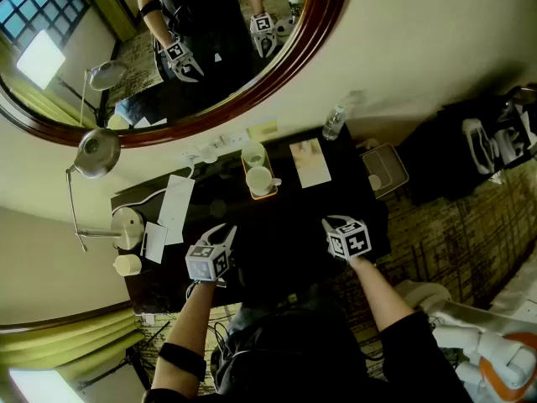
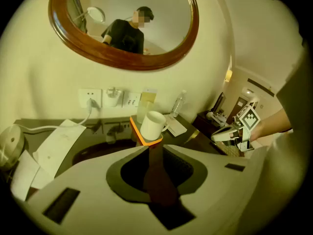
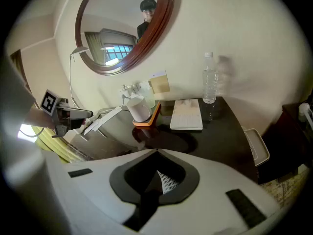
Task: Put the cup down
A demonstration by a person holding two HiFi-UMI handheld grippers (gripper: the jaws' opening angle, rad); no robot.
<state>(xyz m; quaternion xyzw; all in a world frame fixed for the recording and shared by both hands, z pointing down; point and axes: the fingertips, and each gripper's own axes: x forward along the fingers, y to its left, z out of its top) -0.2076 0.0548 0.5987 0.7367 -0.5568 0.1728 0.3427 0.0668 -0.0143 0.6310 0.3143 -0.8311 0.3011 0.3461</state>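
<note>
**Item 1, cup (image 1: 260,180).** White, with a handle, standing upright on an orange tray (image 1: 263,194) at the far side of the desk (image 1: 294,225), at twelve o'clock from me. Neither of my grippers touches it. By my reading it is already set down, and the tray is there to keep it off the dark desk top.

**Item 2, left gripper (image 2: 150,148).** The fingers are a narrow slit apart with nothing between them. It is angled down over the near edge of the desk, with the cup straight ahead of it but well apart. That looks like a resting pose, clear of the cup.

**Item 3, right gripper (image 3: 156,152).** The fingers are closed together and empty. It is also tilted down at the near edge, with the cup at about eleven o'clock from it.

**Item 4, second vessel (image 1: 252,154).** It stands on the same tray, just behind the cup and nearer the wall. I cannot tell what kind it is.

**Item 5, booklet (image 1: 309,162).** It lies flat at one o'clock, just beside the tray.

**Item 6, water bottle (image 1: 334,124).** It stands upright against the wall, beyond the booklet.

**Item 7, papers (image 1: 176,208) and lamp (image 1: 96,152).** These are at ten o'clock, clear of the tray.

**Item 8, oval mirror (image 1: 323,23).** It hangs on the wall above the desk and reflects me and both grippers.
</note>
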